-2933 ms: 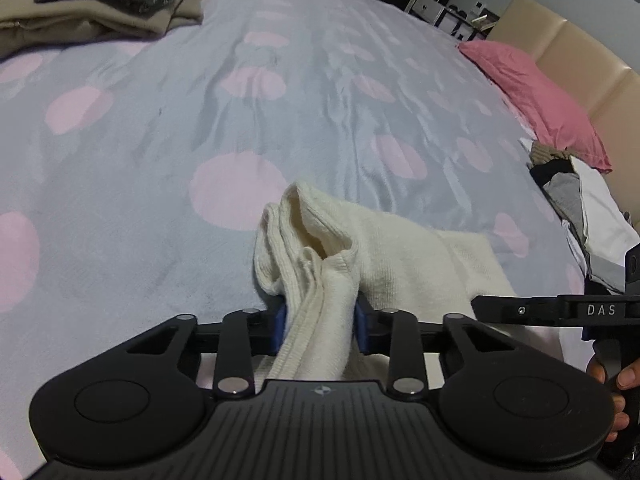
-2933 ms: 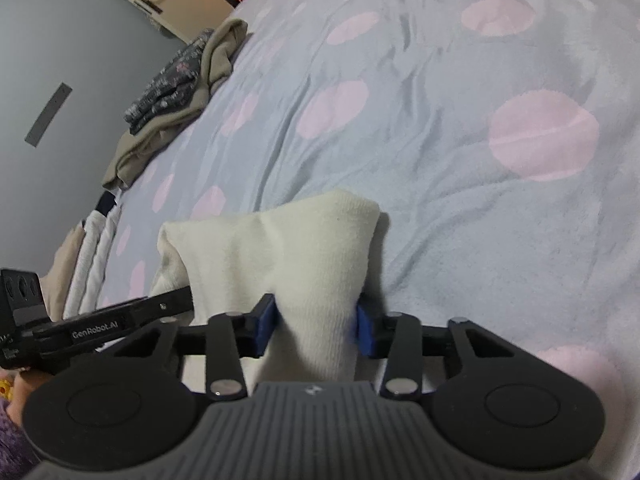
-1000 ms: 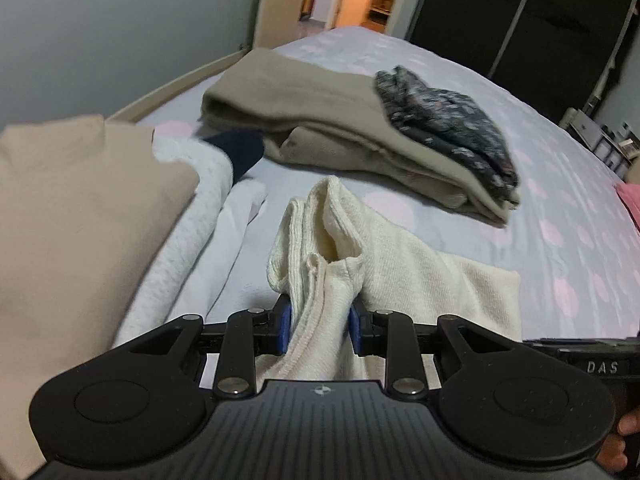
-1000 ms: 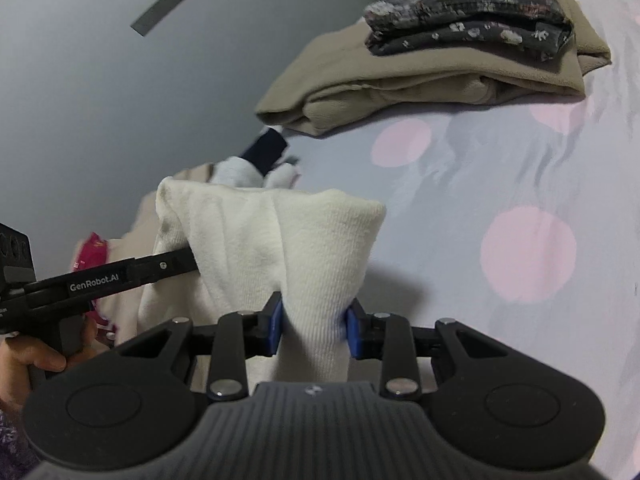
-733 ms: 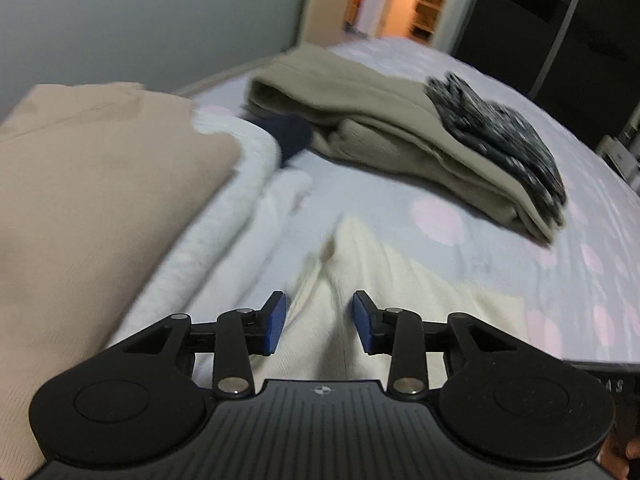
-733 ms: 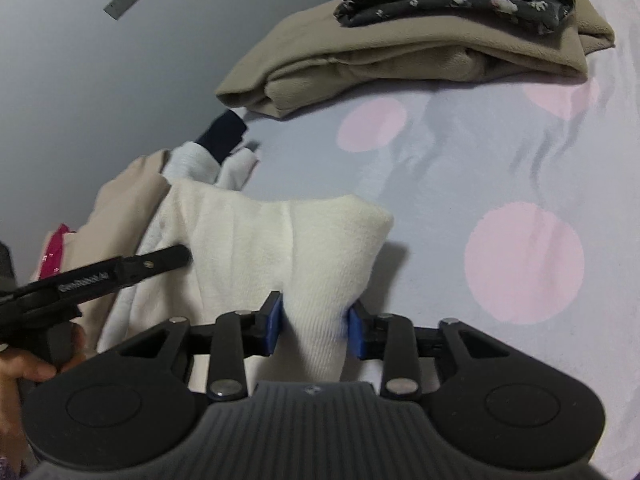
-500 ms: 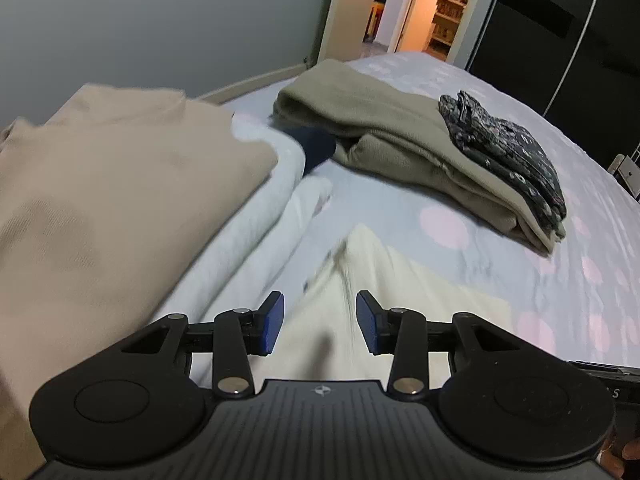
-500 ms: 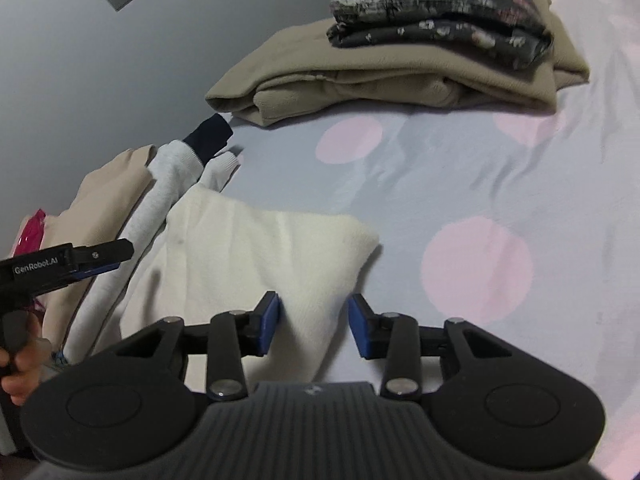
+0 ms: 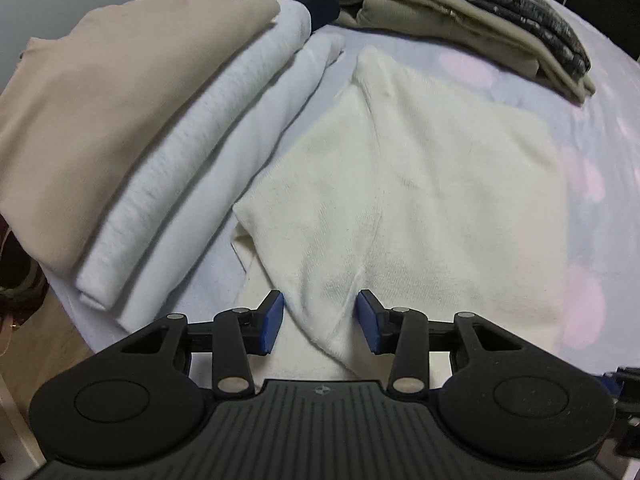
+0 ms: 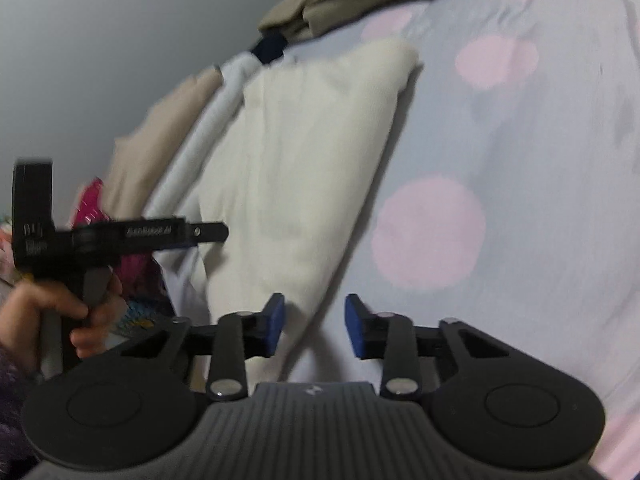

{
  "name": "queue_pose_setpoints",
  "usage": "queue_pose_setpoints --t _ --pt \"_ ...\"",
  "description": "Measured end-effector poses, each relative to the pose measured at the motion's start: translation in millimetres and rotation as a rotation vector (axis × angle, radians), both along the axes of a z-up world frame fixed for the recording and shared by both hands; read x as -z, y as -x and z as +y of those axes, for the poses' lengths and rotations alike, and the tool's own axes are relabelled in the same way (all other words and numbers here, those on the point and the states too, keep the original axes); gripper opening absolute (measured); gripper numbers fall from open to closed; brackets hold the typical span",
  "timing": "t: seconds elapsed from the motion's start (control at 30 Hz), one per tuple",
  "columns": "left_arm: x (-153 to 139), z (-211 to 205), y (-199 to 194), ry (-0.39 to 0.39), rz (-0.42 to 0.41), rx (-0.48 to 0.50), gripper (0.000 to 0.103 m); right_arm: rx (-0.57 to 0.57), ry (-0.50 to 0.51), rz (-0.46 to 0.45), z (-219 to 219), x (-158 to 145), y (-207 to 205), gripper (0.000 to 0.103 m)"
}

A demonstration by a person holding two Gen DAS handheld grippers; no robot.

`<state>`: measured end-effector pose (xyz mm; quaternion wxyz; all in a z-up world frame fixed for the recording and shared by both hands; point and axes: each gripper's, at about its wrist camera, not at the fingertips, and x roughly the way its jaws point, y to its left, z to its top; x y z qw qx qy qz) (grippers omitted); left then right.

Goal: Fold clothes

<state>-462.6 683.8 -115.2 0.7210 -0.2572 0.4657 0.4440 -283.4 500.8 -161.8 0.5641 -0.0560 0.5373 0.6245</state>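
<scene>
A folded cream garment (image 9: 420, 184) lies flat on the spotted bedsheet (image 9: 592, 128), next to a stack of folded clothes. My left gripper (image 9: 319, 322) is open, its jaws either side of the garment's near corner without gripping it. My right gripper (image 10: 314, 328) is open just off the garment's near edge; the cream garment (image 10: 296, 168) lies ahead and to its left. The left gripper (image 10: 212, 232) also shows side-on in the right wrist view, held by a hand.
A stack with a beige top (image 9: 104, 92) and white folded pieces (image 9: 224, 120) lies left of the garment. An olive folded pile (image 9: 420, 4) with a dark patterned garment (image 9: 532, 20) sits farther back. The bed edge (image 9: 68, 312) drops off at lower left.
Both grippers carried the folded cream garment across the bed to beside the stack, set it down and opened. Both have since pulled back from it.
</scene>
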Motion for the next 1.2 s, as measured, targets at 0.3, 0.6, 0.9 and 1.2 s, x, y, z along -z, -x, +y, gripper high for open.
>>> queue_pose_setpoints --t 0.3,0.6,0.9,1.2 --pt "-16 -23 -3 -0.025 0.128 0.019 0.038 -0.066 0.036 -0.130 2 -9 15 0.023" --pt "-97 -114 -11 -0.277 -0.060 0.035 0.044 -0.074 -0.106 -0.304 -42 -72 2 0.042" --pt "-132 -199 -20 -0.344 -0.184 -0.092 0.060 -0.092 -0.219 -0.485 -97 -135 -11 0.070" --pt "-136 -265 -40 -0.394 -0.143 -0.095 0.068 -0.072 -0.275 -0.510 -155 -158 -11 0.081"
